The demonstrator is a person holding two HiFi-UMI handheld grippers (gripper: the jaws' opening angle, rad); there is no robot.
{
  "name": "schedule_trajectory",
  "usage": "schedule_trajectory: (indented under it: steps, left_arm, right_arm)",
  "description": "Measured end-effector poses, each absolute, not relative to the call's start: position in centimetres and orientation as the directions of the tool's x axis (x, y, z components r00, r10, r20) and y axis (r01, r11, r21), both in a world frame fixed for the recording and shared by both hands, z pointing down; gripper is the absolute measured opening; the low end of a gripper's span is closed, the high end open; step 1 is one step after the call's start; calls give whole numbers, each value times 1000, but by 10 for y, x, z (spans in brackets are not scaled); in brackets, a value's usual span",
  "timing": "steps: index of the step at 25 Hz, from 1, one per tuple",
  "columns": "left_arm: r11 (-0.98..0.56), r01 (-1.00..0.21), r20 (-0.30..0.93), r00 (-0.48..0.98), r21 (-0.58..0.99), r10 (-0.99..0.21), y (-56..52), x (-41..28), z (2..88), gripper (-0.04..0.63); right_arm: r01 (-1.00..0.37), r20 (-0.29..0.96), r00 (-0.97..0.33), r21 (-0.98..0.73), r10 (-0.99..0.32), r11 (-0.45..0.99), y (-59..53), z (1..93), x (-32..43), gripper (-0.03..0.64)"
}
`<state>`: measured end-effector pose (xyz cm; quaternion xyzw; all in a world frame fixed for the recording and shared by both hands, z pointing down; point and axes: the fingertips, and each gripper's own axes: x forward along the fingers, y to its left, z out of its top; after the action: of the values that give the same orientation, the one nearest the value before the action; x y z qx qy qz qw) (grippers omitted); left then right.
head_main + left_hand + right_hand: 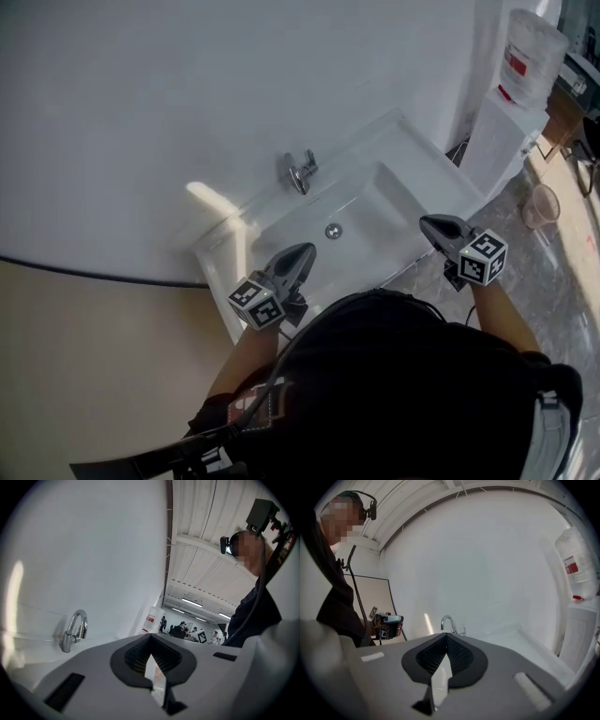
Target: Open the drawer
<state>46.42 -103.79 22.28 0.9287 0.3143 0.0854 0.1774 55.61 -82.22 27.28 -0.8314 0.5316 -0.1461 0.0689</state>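
Note:
No drawer shows in any view; the person's head and shoulders cover the front of the white sink unit (281,225) below its rim. My left gripper (305,251) hovers over the basin's near left edge, its jaws shut with nothing between them. In the left gripper view its tips (150,637) meet, pointing along the wall past the chrome faucet (75,630). My right gripper (427,222) is over the basin's near right edge, also shut and empty. In the right gripper view its tips (446,635) point toward the faucet (448,623).
The faucet (300,172) stands at the back of the basin, above the drain (333,231). A white water dispenser (506,141) with a bottle (534,42) stands to the right of the sink. A clear bin (541,206) sits on the floor beyond it.

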Motion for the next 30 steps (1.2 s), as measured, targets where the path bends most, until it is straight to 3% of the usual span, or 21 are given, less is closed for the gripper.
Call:
schedule_trajectory:
  steps: [17,30]
  left_arm:
    - [-472,732,161,456,492,875,-958,537,303,0]
    - [-375,718,282,253,587,925,-807,544,395,0]
  right_arm:
    - [-686,258,631,-256,-732,-681,-777,345,596,2]
    - [-580,363,682,-260,-635,-772,-648,471,606,3]
